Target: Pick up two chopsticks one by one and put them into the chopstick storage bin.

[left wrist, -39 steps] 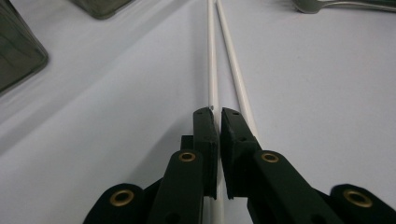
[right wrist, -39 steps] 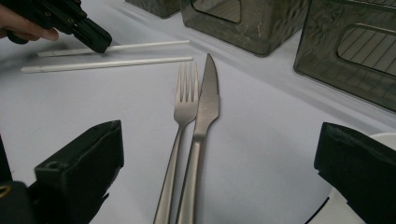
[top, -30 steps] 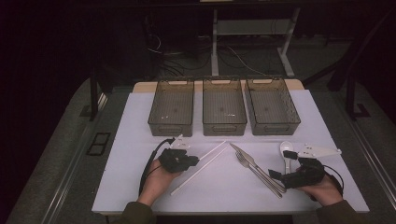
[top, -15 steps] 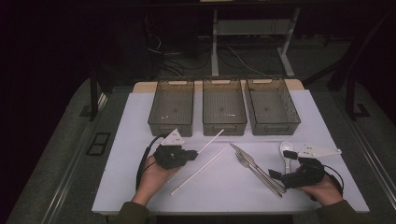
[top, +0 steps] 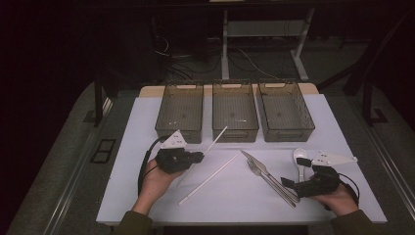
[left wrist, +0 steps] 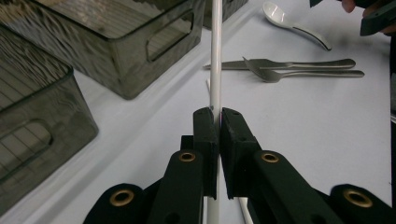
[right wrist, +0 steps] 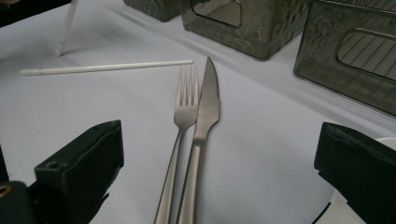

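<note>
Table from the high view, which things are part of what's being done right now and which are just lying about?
In use:
- left gripper, shut on the white stick
- three bins, likely targets

Lying about:
- second white stick
- fork
- knife
- spoon
- right gripper, jaws open, idle

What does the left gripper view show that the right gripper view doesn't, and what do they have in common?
Left gripper view alone: the left gripper shut on a white straw, plus the white spoon. Right gripper view alone: the right gripper with jaws wide open and nothing between them, and the second straw lying flat along its whole length. Shared: the fork and knife side by side on the white table, and the dark bins.
</note>
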The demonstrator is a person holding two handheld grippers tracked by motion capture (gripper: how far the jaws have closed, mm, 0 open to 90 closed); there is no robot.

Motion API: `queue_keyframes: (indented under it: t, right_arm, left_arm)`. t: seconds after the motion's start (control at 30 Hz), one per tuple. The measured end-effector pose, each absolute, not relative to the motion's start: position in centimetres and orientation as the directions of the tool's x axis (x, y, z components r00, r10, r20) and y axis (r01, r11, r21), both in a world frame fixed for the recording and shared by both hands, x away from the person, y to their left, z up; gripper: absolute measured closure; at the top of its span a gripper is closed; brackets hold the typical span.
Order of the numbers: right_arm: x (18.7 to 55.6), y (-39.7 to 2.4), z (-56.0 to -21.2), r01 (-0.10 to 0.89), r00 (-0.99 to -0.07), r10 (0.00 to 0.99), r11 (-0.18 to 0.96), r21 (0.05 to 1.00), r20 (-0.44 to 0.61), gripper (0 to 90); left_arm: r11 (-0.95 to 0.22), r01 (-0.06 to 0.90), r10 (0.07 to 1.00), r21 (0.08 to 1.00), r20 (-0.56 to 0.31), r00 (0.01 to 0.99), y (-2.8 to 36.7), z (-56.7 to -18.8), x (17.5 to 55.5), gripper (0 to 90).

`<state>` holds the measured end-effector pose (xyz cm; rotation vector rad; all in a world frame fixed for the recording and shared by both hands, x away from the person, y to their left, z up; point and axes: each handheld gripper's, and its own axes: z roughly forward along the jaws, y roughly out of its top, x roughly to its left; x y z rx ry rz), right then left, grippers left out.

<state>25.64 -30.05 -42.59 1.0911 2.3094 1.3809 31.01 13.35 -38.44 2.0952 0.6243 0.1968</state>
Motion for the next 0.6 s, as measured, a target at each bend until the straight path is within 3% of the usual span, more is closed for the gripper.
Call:
queue_keyframes:
  t: [0.6]
  right_arm:
    - [26.1, -29.6, -43.3, 0.485, -0.690, 0.705, 0.285, 0.827, 0.161, 1.5]
  left_arm:
    - [-0.402, 0.324, 0.502, 0.857, -0.089, 0.860, 14.5, -35.9, 32.8, 85.2]
